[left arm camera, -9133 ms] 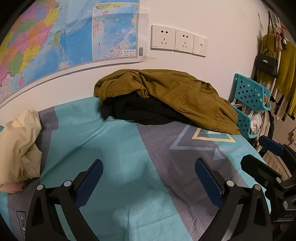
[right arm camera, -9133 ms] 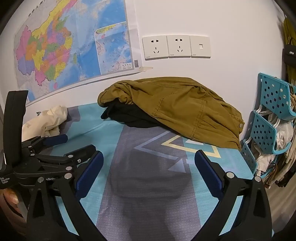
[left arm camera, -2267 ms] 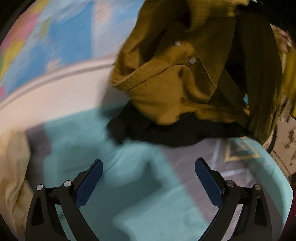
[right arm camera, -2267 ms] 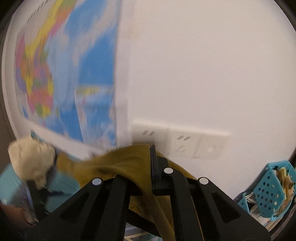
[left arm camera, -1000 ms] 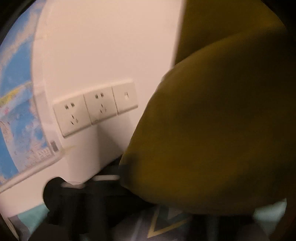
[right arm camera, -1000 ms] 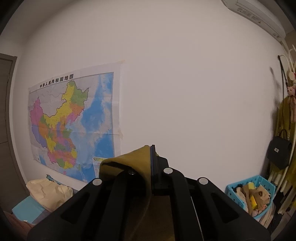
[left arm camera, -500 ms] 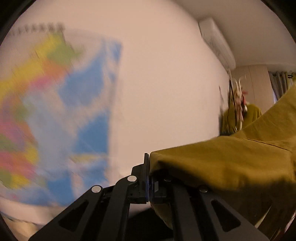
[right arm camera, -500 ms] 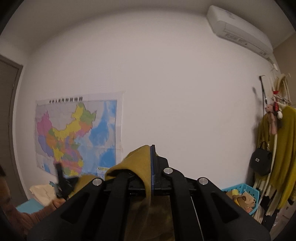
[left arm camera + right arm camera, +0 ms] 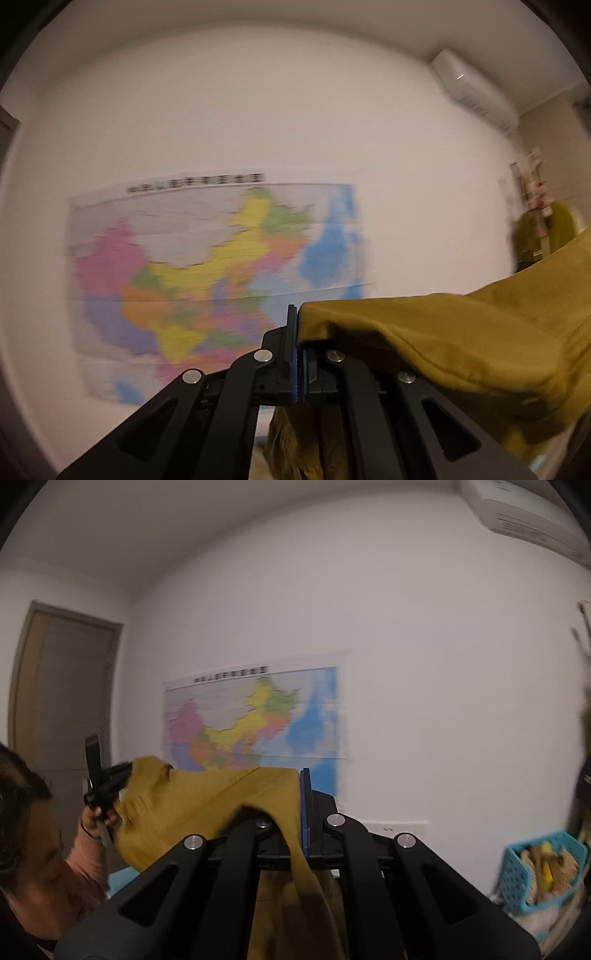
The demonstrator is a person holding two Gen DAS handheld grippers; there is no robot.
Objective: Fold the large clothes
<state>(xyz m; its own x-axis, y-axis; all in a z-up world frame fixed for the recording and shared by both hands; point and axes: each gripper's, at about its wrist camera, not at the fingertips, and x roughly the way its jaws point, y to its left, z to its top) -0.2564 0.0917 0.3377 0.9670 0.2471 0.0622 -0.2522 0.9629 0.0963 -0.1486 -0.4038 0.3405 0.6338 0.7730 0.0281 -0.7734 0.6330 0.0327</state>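
A large mustard-yellow jacket [image 9: 461, 339] is held up in the air, stretched between both grippers. My left gripper [image 9: 297, 325] is shut on one edge of it, and the cloth drapes off to the right and hangs below. My right gripper [image 9: 301, 790] is shut on the other edge of the jacket [image 9: 207, 797], which spans leftward to the left gripper [image 9: 122, 775], seen small in a person's hand [image 9: 98, 818]. Both grippers point level at the wall.
A coloured map [image 9: 255, 720] hangs on the white wall, with a brown door [image 9: 62, 701] to its left. An air conditioner [image 9: 469, 86] sits high on the right. A teal basket [image 9: 543, 867] of clothes stands low right. A person's head [image 9: 26, 830] is at the left edge.
The left gripper has risen and swung left with the jacket's edge, so its view went from sockets and cloth to the map. The right gripper has turned left; the door and person came into view.
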